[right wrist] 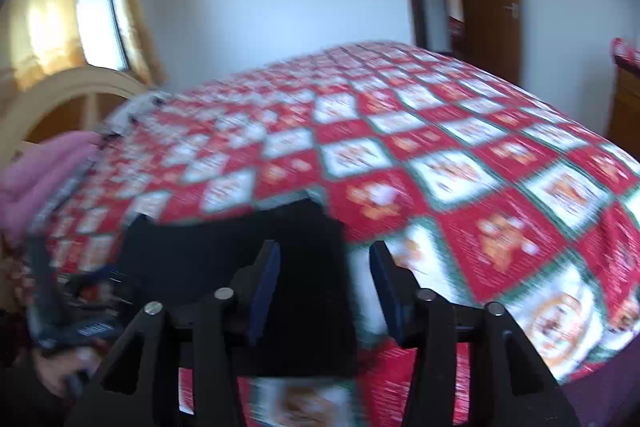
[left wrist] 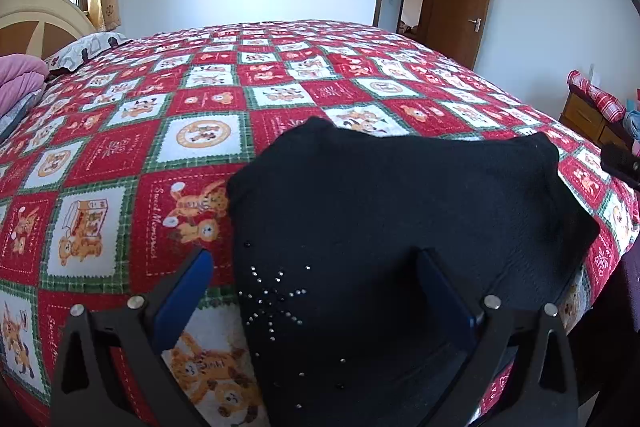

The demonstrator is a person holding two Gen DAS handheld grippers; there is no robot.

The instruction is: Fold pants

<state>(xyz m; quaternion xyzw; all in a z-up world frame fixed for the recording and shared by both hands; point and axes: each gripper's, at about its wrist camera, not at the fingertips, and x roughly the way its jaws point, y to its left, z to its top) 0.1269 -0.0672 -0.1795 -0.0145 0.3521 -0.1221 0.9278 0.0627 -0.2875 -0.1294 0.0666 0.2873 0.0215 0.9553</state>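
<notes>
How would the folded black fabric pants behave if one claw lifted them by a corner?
The folded black fabric pants would probably flop and unfold, since their soft layers sag over the red patchwork quilt. They likely would not slide much on that textured quilt.

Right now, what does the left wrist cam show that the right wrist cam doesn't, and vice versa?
Left wrist only: the rhinestone starburst on the black pants, sharp, with the left gripper open over them.

Right wrist only: a hand gripping the other gripper's handle at lower left; the right gripper open, nothing pinched. The frame is blurred.

Both: the pants folded on the red patchwork bedspread, the headboard, window and brown door.
</notes>
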